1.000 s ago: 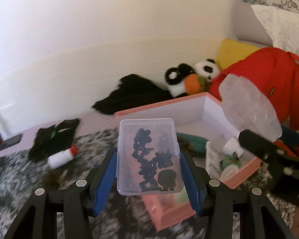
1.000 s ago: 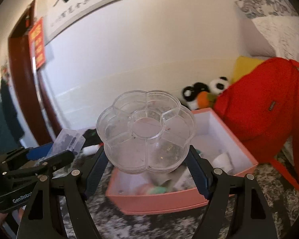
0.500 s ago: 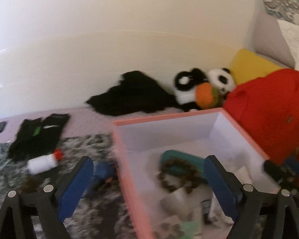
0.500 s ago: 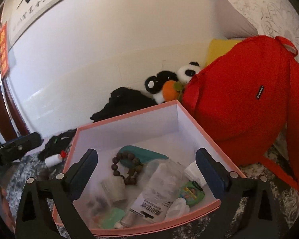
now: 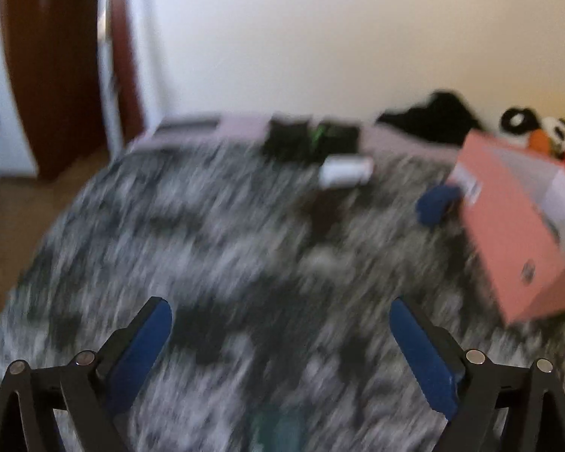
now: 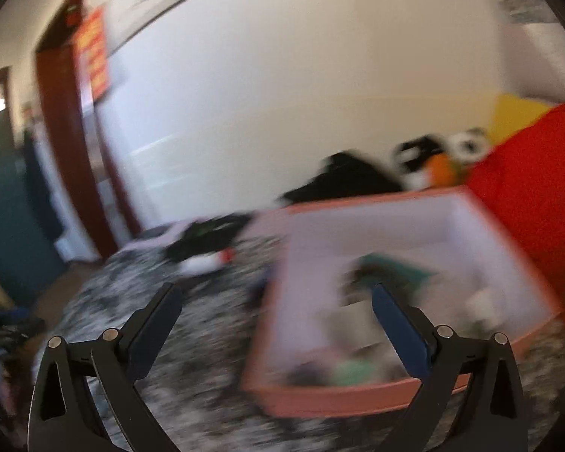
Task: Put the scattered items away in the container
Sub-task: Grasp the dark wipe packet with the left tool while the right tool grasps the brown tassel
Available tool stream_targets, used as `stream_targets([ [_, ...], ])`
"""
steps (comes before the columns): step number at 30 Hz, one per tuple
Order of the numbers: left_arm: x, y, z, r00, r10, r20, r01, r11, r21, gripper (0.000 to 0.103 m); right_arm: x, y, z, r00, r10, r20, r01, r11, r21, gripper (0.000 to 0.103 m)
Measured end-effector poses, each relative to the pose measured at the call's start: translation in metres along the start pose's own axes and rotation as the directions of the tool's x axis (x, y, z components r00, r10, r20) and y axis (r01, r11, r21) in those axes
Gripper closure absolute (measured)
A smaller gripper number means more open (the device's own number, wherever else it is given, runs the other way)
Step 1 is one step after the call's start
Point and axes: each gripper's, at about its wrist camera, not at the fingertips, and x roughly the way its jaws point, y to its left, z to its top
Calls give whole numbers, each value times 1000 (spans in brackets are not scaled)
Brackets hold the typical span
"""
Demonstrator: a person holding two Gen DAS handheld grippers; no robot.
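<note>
Both views are motion-blurred. The pink box [image 5: 508,226] stands on a grey-and-black fuzzy blanket [image 5: 207,245], at the right of the left wrist view. My left gripper [image 5: 278,305] hangs over bare blanket well left of the box; its jaws are opening and nothing is between them. Scattered ahead of it lie a white bottle [image 5: 344,169], a dark brown item [image 5: 324,207], a blue item [image 5: 437,203] against the box and black gloves [image 5: 309,139]. My right gripper [image 6: 275,289] is open and empty over the left wall of the pink box [image 6: 339,395], which holds several items. The white bottle [image 6: 201,263] lies to its left.
A red backpack [image 6: 538,188], a panda plush [image 6: 433,158] and a black cloth [image 6: 342,180] sit behind the box along the white wall. A brown door frame [image 5: 56,56] and bare floor lie left of the blanket. A blurred teal shape [image 5: 278,429] shows at the bottom edge.
Both grippers opened: the clear rectangular case left the left jaws, the flower-shaped clear box the right. Both have since swung left, the left one away from the box, out over the blanket.
</note>
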Motion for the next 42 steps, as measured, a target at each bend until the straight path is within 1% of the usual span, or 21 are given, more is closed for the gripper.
stream_targets([
  [2, 11, 5, -32, 999, -5, -54, 5, 1000, 4, 6, 14, 24, -11, 996, 72, -59, -73, 997, -8, 1],
  [4, 23, 6, -63, 995, -4, -96, 5, 1000, 17, 6, 31, 50, -23, 984, 129, -121, -133, 991, -29, 1],
  [6, 46, 3, -89, 989, -4, -149, 4, 1000, 2, 6, 39, 72, -35, 979, 134, -153, -146, 987, -71, 1],
  [8, 68, 4, -104, 980, -22, -196, 14, 999, -42, 6, 47, 83, -44, 977, 126, -174, -145, 984, -100, 1],
  [12, 94, 6, -122, 978, 9, -207, -24, 997, -70, 6, 62, 95, -56, 972, 109, -208, -139, 981, -133, 1],
  [14, 94, -3, -125, 987, 48, -156, -50, 999, -8, 7, 69, 95, -59, 971, 98, -217, -129, 982, -136, 1],
  [15, 93, -5, -123, 988, 38, -152, -40, 999, -9, 14, 71, 93, -60, 971, 91, -219, -122, 984, -132, 1],
  [16, 92, -6, -120, 988, 28, -149, -30, 999, -10, 39, 74, 89, -60, 972, 85, -221, -115, 985, -126, 1],
  [17, 91, -7, -115, 987, 19, -158, -21, 1000, -11, 58, 76, 86, -60, 972, 79, -223, -108, 987, -120, 1],
  [19, 87, -7, -99, 984, -14, -179, 10, 1000, -22, 56, 88, 75, -61, 967, 80, -241, -101, 992, -75, 1],
  [21, 74, -8, -80, 988, -12, -154, 13, 1000, 8, 56, 100, 65, -62, 958, 91, -271, -100, 995, -22, 2],
  [23, 59, -1, -56, 992, -13, -124, 16, 1000, 21, 56, 107, 66, -63, 963, 42, -266, -54, 998, -37, 0],
  [25, 52, 7, -33, 995, -26, -99, 27, 1000, 10, 55, 112, 75, -62, 967, -3, -256, -16, 997, -69, 0],
  [27, 54, 19, -23, 997, -30, -77, 29, 999, -13, 55, 130, 96, -62, 959, 47, -279, -74, 993, -87, 0],
  [30, 59, 37, -7, 998, -39, -48, 37, 998, -51, 55, 165, 129, -64, 953, 44, -299, -89, 987, -137, 1],
  [32, 72, 47, -4, 993, -84, -86, 74, 990, -117, 55, 197, 145, -62, 957, 12, -290, -66, 982, -178, 1],
  [33, 76, 48, -1, 992, -90, -88, 79, 989, -122, 55, 217, 151, -60, 955, -5, -295, -53, 981, -186, 1],
  [35, 80, 48, 1, 994, -57, -90, 48, 993, -106, 55, 263, 154, -52, 943, -10, -334, -38, 990, -135, 1],
  [38, 79, 46, 4, 995, -55, -82, 47, 995, -89, 55, 327, 154, -43, 921, -16, -390, -7, 998, -57, 1],
  [41, 78, 49, 8, 996, -46, -74, 40, 996, -81, 55, 378, 154, -45, 897, -90, -432, 69, 995, -65, 0],
  [42, 78, 52, 10, 996, -48, -74, 41, 995, -90, 55, 384, 156, -47, 897, -119, -426, 85, 992, -98, 0],
])
